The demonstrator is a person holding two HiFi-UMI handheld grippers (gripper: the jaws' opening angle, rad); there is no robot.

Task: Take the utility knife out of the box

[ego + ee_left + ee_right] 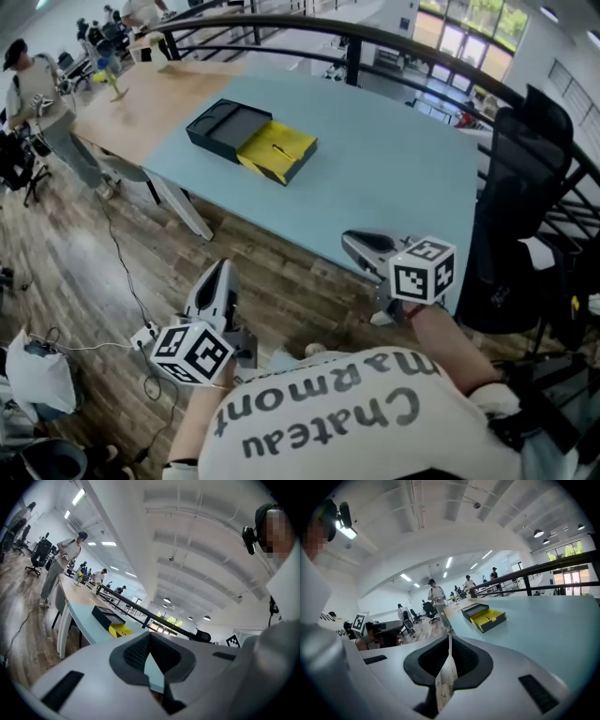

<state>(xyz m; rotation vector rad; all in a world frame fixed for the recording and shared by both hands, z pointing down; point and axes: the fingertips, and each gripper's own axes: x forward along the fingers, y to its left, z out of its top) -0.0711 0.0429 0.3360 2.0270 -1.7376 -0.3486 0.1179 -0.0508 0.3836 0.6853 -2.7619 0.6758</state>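
A black box lies on the pale blue table with its yellow tray slid out toward me. The tray shows only a dark slot, and I cannot make out the utility knife. My left gripper hangs over the wooden floor below the table's near edge, shut and empty. My right gripper is at the table's near edge, also shut and empty. Both are well short of the box. The left gripper view has its jaws meeting below the box. In the right gripper view the box lies far beyond the tips.
A wooden table joins the blue one at the far left. A black railing runs behind both, and a black office chair stands at the right. A person stands far left. A white bag and cables lie on the floor.
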